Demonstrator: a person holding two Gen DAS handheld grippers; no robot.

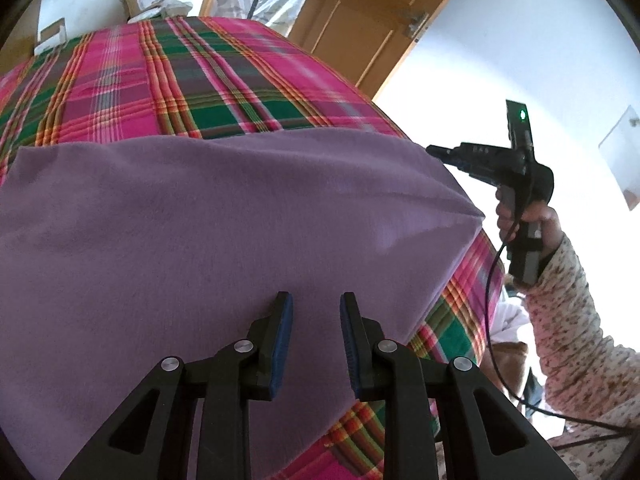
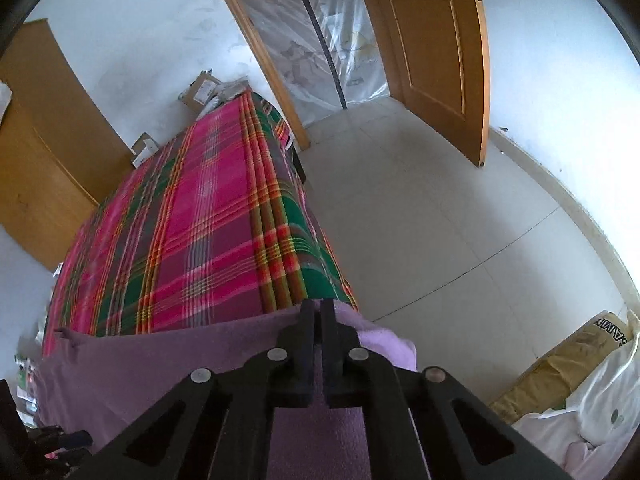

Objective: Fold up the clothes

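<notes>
Purple garment: soft matt cloth, faintly napped, smooth-lying. Plaid bedcover: woven cloth, matt, fine ribbed lines. Left gripper: matt black plastic arms, bright metal pivot pins, blue ridged pads, probably rubber. Door: varnished wood, slight sheen. Floor: smooth pale tiles. Doorway sheeting: glossy clear plastic. Boxes: cardboard
</notes>
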